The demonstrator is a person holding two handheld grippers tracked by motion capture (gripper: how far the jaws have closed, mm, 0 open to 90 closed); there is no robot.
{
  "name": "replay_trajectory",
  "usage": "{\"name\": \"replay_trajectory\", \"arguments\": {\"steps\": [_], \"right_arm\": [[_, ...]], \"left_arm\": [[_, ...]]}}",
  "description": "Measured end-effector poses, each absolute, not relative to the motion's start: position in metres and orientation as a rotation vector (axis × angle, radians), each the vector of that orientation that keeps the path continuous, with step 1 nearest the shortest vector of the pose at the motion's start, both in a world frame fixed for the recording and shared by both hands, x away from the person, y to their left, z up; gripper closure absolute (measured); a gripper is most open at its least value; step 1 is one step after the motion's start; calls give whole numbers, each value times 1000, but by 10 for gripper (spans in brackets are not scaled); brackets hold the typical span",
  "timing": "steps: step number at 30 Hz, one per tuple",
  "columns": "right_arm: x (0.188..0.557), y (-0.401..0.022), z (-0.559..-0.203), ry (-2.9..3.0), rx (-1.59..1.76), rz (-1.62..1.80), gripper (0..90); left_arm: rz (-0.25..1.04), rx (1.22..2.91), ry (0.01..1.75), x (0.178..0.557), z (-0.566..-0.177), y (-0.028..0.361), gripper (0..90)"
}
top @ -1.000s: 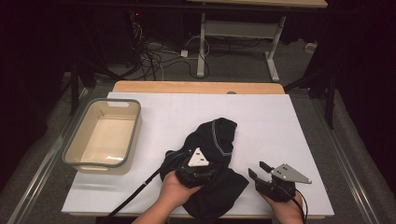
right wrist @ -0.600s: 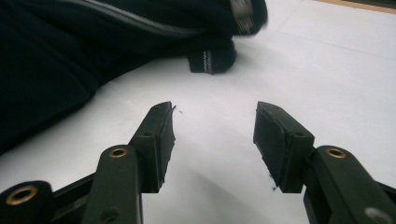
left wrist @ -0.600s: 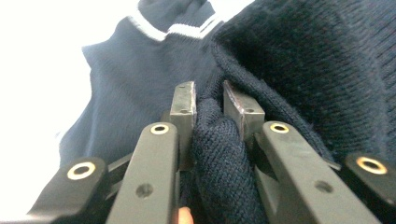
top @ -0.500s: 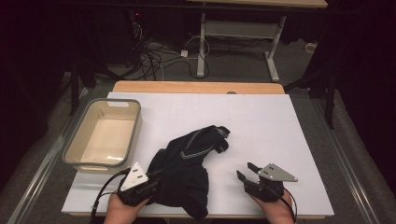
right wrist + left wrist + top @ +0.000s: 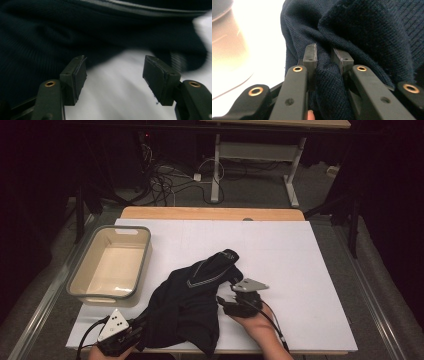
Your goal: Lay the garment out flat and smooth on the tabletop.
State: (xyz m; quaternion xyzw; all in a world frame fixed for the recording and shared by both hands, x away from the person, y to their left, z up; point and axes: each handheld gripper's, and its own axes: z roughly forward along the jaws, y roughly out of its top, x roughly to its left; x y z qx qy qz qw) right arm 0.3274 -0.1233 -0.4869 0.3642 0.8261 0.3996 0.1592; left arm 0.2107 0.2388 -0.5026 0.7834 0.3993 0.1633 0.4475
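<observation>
Sweater (image 5: pixel 192 302) lies on table (image 5: pixel 300 255), right of tub (image 5: pixel 111 265). L gripper (image 5: pixel 325 58) jaws pinch its near-left edge. R gripper (image 5: pixel 115 72), jaws just opening w/ nothing between, is nearest its right edge.

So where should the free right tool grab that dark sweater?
Probably the sweater edge nearest the right tool, coming in level from the right. That edge lies loose and raised off the white table, in front of open jaws, opposite the fold the left tool pinches, so the two could spread it.
</observation>
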Motion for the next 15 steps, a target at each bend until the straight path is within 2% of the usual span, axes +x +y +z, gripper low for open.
{"name": "replay_trajectory", "arguments": {"steps": [2,5,6,7,9,13,15], "right_arm": [[341,-100,-492,2387,1057,1100,336],[345,-91,-494,2441,1056,1071,353],[347,-88,-495,2447,1058,1038,429],[347,-88,-495,2447,1058,1038,429],[346,-86,-496,2441,1032,1027,523],[347,-85,-496,2489,980,1073,854],[342,-84,-495,2483,940,1061,895]], "left_arm": [[403,1936,983,210,-504,239,734],[397,1932,971,211,-505,239,732],[394,1931,969,211,-505,240,731],[389,1931,967,212,-506,239,731],[384,1939,957,214,-506,237,731],[384,1957,940,215,-505,233,725],[376,1954,938,216,-505,233,720]]}}
